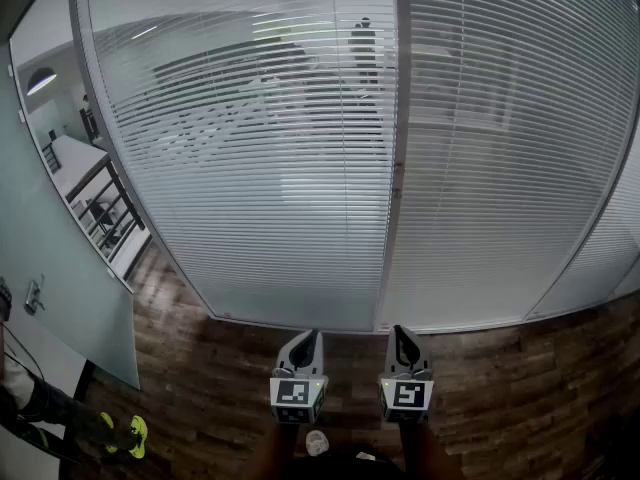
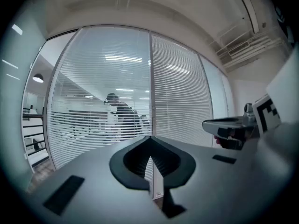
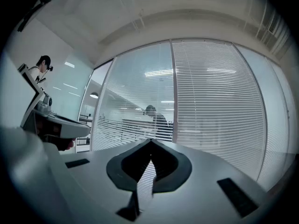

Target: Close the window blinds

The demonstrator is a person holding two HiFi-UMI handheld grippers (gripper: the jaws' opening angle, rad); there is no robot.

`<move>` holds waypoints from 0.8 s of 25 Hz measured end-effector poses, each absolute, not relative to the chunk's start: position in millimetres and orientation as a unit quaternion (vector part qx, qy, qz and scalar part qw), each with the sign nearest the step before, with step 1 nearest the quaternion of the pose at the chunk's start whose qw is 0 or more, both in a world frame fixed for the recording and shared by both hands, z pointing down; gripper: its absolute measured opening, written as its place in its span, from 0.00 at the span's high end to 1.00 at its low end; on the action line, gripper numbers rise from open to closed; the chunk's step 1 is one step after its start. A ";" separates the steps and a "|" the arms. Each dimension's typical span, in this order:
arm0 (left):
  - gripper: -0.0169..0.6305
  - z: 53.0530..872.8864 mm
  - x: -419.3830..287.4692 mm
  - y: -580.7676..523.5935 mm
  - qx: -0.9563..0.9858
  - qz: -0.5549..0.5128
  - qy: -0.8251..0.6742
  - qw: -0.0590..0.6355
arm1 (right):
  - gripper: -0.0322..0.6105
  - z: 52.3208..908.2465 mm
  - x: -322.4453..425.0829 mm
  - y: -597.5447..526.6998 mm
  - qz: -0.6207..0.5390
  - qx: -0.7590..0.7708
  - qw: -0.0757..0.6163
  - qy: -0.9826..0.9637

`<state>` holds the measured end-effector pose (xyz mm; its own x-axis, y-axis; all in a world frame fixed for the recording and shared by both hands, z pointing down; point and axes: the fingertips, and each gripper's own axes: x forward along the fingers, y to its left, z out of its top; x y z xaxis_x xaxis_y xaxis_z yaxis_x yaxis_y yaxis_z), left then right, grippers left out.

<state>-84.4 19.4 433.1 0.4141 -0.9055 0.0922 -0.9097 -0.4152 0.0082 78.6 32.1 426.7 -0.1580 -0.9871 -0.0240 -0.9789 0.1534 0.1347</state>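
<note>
White slatted blinds cover a curved glass wall ahead. The left panel of blinds point(image 1: 250, 148) has its slats partly turned, so a room and a standing person show through it. The right panel point(image 1: 510, 138) looks denser and more opaque. Both panels also show in the left gripper view point(image 2: 103, 92) and the right gripper view point(image 3: 215, 97). My left gripper point(image 1: 309, 339) and right gripper point(image 1: 401, 334) hang side by side low in the head view, well short of the blinds. Both are shut with nothing between the jaws.
A grey vertical frame post point(image 1: 392, 168) divides the two blind panels. The floor is dark wood planking point(image 1: 200, 378). A pale green wall panel point(image 1: 50, 258) stands at the left, with a person's leg and a yellow shoe point(image 1: 128, 434) at the bottom left.
</note>
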 end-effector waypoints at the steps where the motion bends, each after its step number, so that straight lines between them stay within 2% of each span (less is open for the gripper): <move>1: 0.98 436.3 -83.7 20.5 0.842 0.035 -0.537 0.029 | 0.95 429.5 78.1 34.7 -0.059 0.647 0.031 -0.759; 6: 0.98 446.7 -87.8 20.9 0.845 0.017 -0.531 0.066 | 0.95 430.6 76.7 40.0 -0.063 0.651 0.022 -0.756; 11: 0.98 454.6 -96.4 19.4 0.832 0.044 -0.552 0.024 | 0.95 442.9 75.8 36.8 -0.051 0.654 0.030 -0.754; 20: 0.98 445.9 -91.4 14.4 0.846 0.049 -0.530 0.002 | 0.95 436.0 68.5 30.1 -0.051 0.657 0.023 -0.752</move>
<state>-91.4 14.4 445.9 0.4331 -0.8974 0.0848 -0.8977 -0.4379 -0.0490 68.5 30.1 436.0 -0.1349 -0.9903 -0.0326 -0.9857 0.1307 0.1060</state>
